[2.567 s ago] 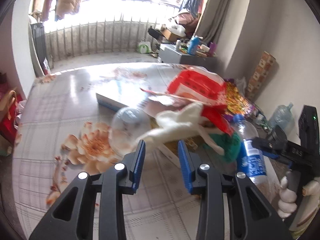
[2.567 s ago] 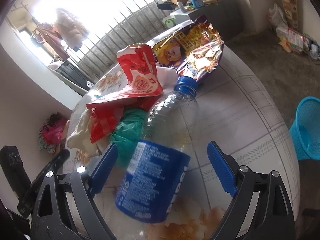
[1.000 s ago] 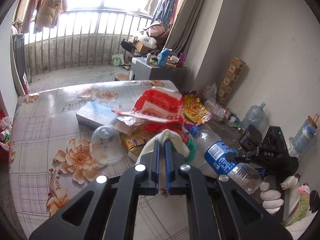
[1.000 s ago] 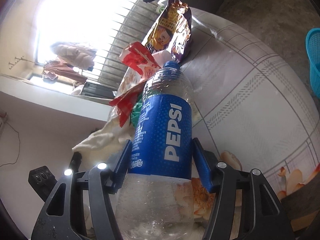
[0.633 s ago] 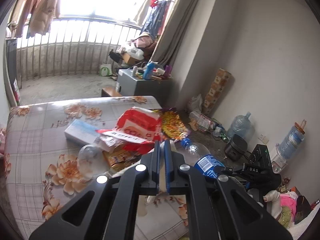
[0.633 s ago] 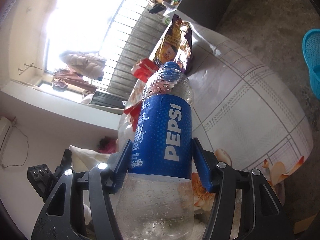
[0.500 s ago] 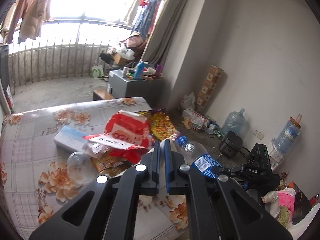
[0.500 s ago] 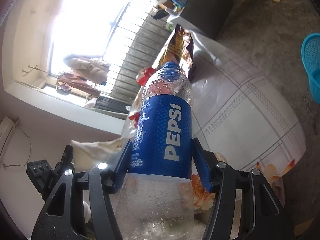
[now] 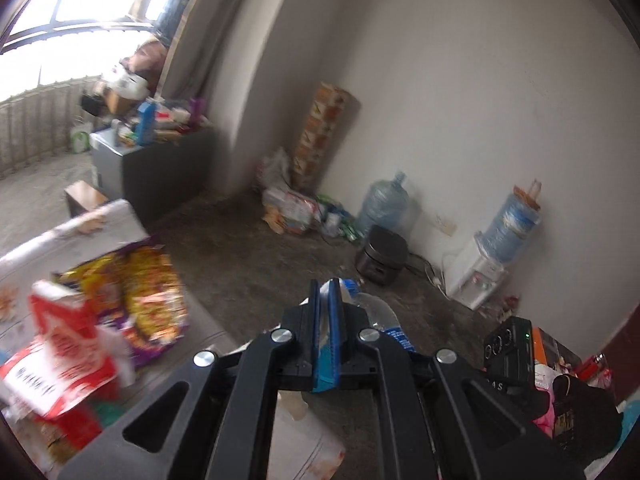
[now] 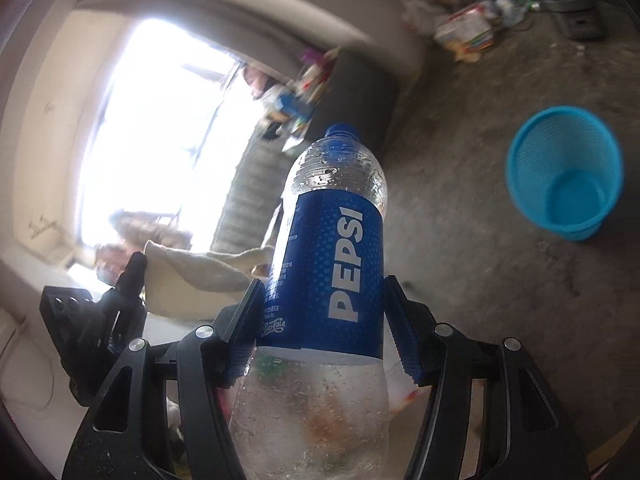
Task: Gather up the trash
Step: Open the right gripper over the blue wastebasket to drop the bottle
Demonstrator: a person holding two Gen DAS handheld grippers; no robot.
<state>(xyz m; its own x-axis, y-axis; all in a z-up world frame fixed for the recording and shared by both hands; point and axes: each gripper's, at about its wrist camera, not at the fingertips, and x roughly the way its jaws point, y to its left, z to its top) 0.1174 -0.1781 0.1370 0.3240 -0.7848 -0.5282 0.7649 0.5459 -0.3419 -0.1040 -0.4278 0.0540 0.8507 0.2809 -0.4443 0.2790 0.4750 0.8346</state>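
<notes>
A: Item one, nearest the lens?

B: Right wrist view. Right gripper (image 10: 322, 312), jaws clamped on the flanks of a Pepsi bottle (image 10: 328, 276), blue label, clear body beaded with droplets, blue cap pointing up the frame, centre.

A: Item two?

B: Left gripper (image 9: 325, 300), jaws drawn together on a pale cloth (image 10: 196, 276). In the left wrist view only a sliver shows between the blue pads; in the right wrist view the cloth hangs from that gripper at lower left, just beside the bottle.

A: Surface?

B: Table (image 9: 100, 216) with a pale, flower-printed cover, left edge of the left wrist frame. On it: a red and white bag (image 9: 60, 344), blurred, lower left; touching it, further back, a purple and yellow snack bag (image 9: 148, 292). Other bits under the red bag are too blurred to name.

A: Floor?

B: Bare grey concrete (image 10: 460, 248), stained. A blue mesh basket (image 10: 564, 172) stands on it, right of the right wrist frame, well apart from the bottle, its mouth tipped toward the lens.

A: Further back?

B: Black cooker (image 9: 382, 254) mid-frame; white water dispenser (image 9: 492, 264) with a blue jug on top, right of it; a loose water jug (image 9: 380, 204) against the wall; litter (image 9: 296, 212) in the corner under a tall printed carton (image 9: 324, 136).

A: Farthest?

B: Grey cabinet (image 9: 148, 160) loaded with clutter, upper left; behind it a bright window (image 9: 80, 12), overexposed.
</notes>
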